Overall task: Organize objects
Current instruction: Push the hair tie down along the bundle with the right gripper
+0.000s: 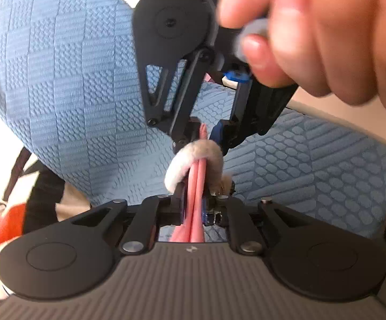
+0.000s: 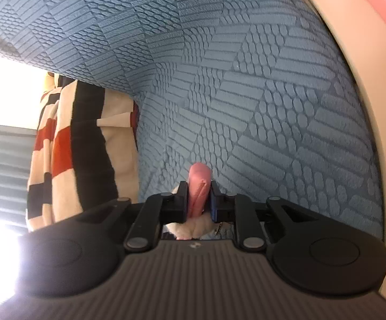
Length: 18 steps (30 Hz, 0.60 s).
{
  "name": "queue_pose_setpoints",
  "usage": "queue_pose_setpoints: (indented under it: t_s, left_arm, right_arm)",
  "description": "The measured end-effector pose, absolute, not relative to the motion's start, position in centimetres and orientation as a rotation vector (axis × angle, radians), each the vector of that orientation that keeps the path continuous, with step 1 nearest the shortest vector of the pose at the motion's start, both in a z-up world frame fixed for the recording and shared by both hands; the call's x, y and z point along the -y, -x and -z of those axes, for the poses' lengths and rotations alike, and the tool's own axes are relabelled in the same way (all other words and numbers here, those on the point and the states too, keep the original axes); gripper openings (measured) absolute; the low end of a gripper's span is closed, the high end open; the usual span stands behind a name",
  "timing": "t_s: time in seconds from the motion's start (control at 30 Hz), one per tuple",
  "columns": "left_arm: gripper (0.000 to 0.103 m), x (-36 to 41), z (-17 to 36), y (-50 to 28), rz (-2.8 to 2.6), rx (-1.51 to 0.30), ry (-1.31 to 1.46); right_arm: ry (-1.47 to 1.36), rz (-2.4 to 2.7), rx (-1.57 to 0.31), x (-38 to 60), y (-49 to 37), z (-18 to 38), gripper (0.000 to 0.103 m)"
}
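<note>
I have both the left gripper (image 1: 194, 202) and right gripper (image 2: 198, 200) pinching the soft, light pink toy (image 1: 197, 186), best held by its firmer pink strips.

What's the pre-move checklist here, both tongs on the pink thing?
1. Left tongs shut on pink item: ok.
2. Right tongs shut on the same pink item: ok.
3. Furry white cuff sits between the two grips: ok.
4. What the item is: cannot tell.
5. Blue textured cover below bare: ok.
6. Striped fabric apart from the item: ok.
</note>
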State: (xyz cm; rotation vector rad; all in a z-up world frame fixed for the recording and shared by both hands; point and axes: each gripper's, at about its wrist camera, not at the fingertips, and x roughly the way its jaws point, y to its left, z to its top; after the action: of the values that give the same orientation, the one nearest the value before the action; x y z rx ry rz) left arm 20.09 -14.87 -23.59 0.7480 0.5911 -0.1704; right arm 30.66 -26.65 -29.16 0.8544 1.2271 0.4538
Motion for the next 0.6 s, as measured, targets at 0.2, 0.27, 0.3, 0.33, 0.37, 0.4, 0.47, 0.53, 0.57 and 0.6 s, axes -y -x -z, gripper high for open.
queue_pose_setpoints:
  t_s: [0.2,0.27,0.3,0.33,0.37,0.4,0.47,0.53,0.57,0.6]
  left_arm:
    - [0.019,14.4,23.7,-21.8,0.194,-0.675,-0.661]
    - [0.020,14.3,23.8,-22.0,0.195,-0.689,-0.646]
    - [0.020,14.2,23.8,-22.1,0.197,-0.695,-0.635]
    - [0.021,14.1,23.8,-22.2,0.198,-0.701,-0.620]
    - [0.022,13.9,23.7,-22.2,0.197,-0.706,-0.607]
    - [0.022,14.1,23.6,-21.3,0.194,-0.711,-0.597]
    - [0.023,14.0,24.1,-20.7,0.190,-0.712,-0.591]
    - [0.023,14.2,24.1,-20.8,0.192,-0.714,-0.590]
    - [0.023,14.2,24.3,-21.0,0.193,-0.715,-0.589]
    - [0.023,14.2,24.3,-21.1,0.194,-0.715,-0.585]
  right_arm:
    - [-0.810,-0.393,-1.217,26.7,-31.0,29.4,0.018]
    - [-0.805,-0.380,-1.215,26.7,-31.1,29.6,0.018]
    - [-0.800,-0.373,-1.211,26.8,-31.2,29.5,0.018]
    - [-0.790,-0.366,-1.203,26.9,-31.3,29.4,0.018]
    - [-0.787,-0.360,-1.195,26.9,-31.4,29.3,0.018]
    - [-0.783,-0.352,-1.186,27.0,-31.5,29.2,0.018]
    - [-0.779,-0.337,-1.171,27.2,-31.7,29.0,0.018]
    - [-0.783,-0.321,-1.156,27.6,-31.9,28.8,0.018]
    - [-0.787,-0.314,-1.151,27.7,-32.1,28.8,0.018]
    - [-0.792,-0.307,-1.144,27.9,-32.1,28.7,0.018]
